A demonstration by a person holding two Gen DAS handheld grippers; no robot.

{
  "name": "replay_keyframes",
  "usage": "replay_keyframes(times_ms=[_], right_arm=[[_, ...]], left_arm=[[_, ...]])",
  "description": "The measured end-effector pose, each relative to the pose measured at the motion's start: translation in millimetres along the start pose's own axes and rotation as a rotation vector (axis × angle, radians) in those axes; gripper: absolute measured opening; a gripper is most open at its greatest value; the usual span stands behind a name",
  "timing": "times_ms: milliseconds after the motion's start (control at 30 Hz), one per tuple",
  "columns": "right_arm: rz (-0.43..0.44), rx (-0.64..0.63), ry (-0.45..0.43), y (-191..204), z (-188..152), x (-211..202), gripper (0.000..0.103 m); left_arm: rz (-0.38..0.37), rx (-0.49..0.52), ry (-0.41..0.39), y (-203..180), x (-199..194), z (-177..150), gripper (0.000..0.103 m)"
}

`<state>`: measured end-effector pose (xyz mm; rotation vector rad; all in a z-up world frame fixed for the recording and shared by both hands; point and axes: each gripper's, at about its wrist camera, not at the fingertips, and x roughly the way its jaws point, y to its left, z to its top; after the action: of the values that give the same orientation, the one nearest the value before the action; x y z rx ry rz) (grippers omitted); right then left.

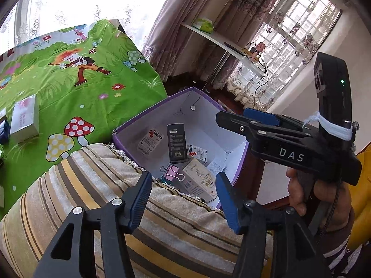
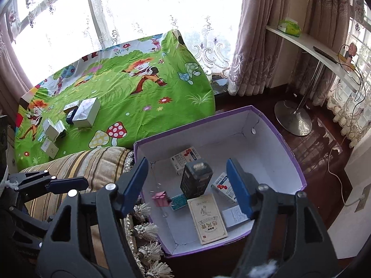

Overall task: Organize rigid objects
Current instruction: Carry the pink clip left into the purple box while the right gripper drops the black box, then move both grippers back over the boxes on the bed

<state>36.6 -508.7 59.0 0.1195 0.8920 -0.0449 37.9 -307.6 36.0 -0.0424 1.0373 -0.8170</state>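
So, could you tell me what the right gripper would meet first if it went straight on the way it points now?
Probably the dark box inside the purple-rimmed box. It sits between the open right gripper fingers in that view, though depth is hard to judge.

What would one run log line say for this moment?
left gripper: open, empty | right gripper: open, empty, over purple box | dark box and pink clip in it | white boxes on cloth

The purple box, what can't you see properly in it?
- Purple box, right wrist view: the right tool covers part of a small red-and-white carton.
- Left wrist view: the striped cushion hides the near corner, where the pink clip lies.
- Labels: too small to read.
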Motion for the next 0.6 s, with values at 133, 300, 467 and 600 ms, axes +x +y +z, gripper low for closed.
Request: replay_keyframes(times_ms=[133, 300, 467, 600], right_arm=[[0.013, -0.004, 0.000, 3.5, 1.5, 1.0, 0.076], [0.037, -0.023, -0.006, 11.5, 1.7, -0.4, 0.076], [0.056, -0.028, -0.008, 16.3, 2.2, -1.7, 0.076], [0.058, -0.048, -0.001, 23.4, 2.4, -0.2, 0.076]], left_arm=[[0.001, -0.024, -0.007, 4.5, -3.0, 0.0, 0.058], [0.022, -0.042, -0.026, 11.9, -9.7, -0.1, 0.058], [0.068, -0.060, -0.058, 24.2, -19.6, 1.7, 0.058], [0.092, -0.077, -0.086, 34.5, -28.9, 1.8, 0.058]])
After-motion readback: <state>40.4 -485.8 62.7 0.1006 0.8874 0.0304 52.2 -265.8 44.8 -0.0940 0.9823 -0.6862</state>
